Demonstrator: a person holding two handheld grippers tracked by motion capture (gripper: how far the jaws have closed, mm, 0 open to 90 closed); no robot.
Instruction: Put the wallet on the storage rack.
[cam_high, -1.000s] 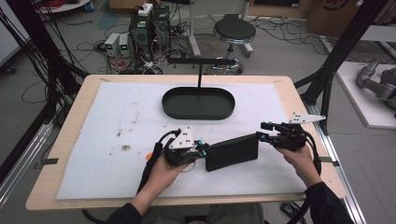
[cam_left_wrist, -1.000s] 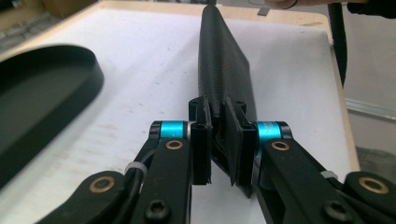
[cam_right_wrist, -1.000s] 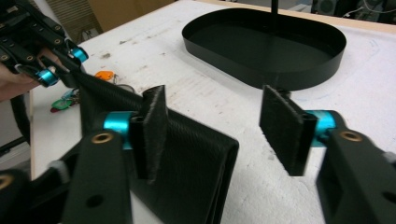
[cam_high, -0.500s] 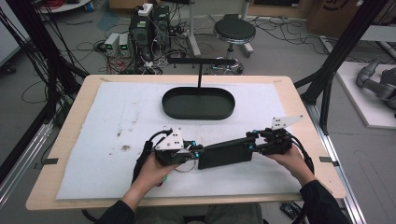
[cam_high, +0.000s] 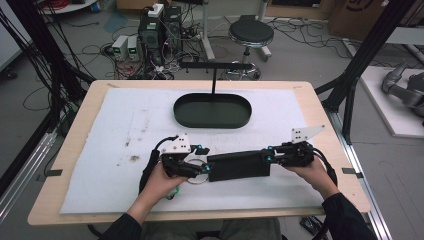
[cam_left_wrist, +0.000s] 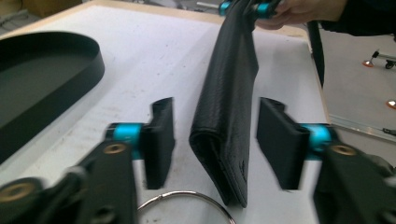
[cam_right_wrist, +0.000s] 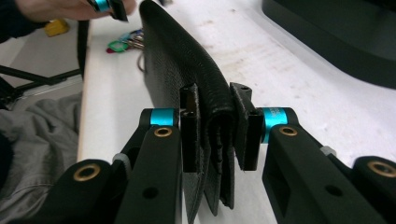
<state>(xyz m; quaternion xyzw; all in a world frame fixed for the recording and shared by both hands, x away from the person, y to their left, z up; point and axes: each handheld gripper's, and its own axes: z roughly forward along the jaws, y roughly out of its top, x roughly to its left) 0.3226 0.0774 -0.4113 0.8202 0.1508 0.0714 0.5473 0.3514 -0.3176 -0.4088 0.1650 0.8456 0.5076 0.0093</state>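
Note:
A long black leather wallet (cam_high: 239, 165) stands on edge across the white mat, between the two grippers. My right gripper (cam_high: 270, 156) is shut on its right end; in the right gripper view the jaws of the right gripper (cam_right_wrist: 215, 128) pinch the folded wallet (cam_right_wrist: 177, 60). My left gripper (cam_high: 204, 169) is open at the other end. In the left gripper view the wallet (cam_left_wrist: 229, 107) sits in the gap of the left gripper (cam_left_wrist: 215, 140), and the pads (cam_left_wrist: 159, 140) stand apart from it on both sides.
A metal key ring (cam_left_wrist: 187, 205) with coloured keys (cam_right_wrist: 126, 42) lies on the mat under the left gripper. A black oval tray (cam_high: 212, 111) with an upright T-stand (cam_high: 214, 75) sits at the back centre. The mat's left half (cam_high: 115, 150) is bare apart from stains.
The wallet has swung from tilted to nearly level. The right gripper moved left and down onto the wallet's right end. The left hand shifted slightly left.

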